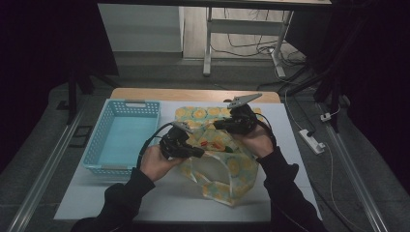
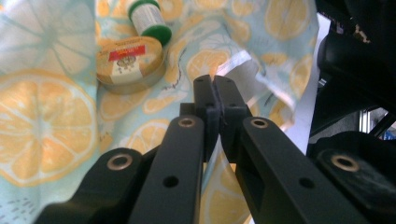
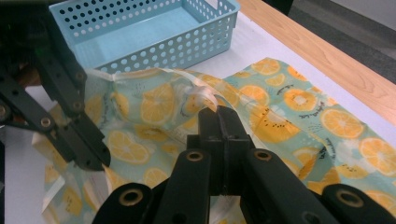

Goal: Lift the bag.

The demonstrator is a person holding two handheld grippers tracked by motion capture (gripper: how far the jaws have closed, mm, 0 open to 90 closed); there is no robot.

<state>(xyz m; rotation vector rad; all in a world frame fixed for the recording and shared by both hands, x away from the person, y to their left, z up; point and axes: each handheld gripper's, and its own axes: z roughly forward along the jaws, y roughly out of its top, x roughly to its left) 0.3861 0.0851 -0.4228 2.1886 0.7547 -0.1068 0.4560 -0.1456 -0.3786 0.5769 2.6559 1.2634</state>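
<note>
Closed jaws, lemon-print bag (image 2: 243, 60) rim pinched between

- Two black tongs are seen, the left tongs (image 1: 193, 151) and the right tongs (image 1: 218, 124), each built from flat black link bars.
- Brass-coloured rivets are set into the link bars behind the jaws, with small plain holes drilled beside them.
- The jaws are made of squared black blocks, stepped where they join the bars.
- A grey three-cornered plate (image 1: 244, 100) is mounted on top of the right tongs; a smaller grey plate (image 1: 181, 126) is carried on the left tongs.
- A black cable (image 1: 147, 140) is looped from behind the left tongs.
- Dark long sleeves (image 1: 126, 193) are worn behind both tongs, down to the wrists.
</note>
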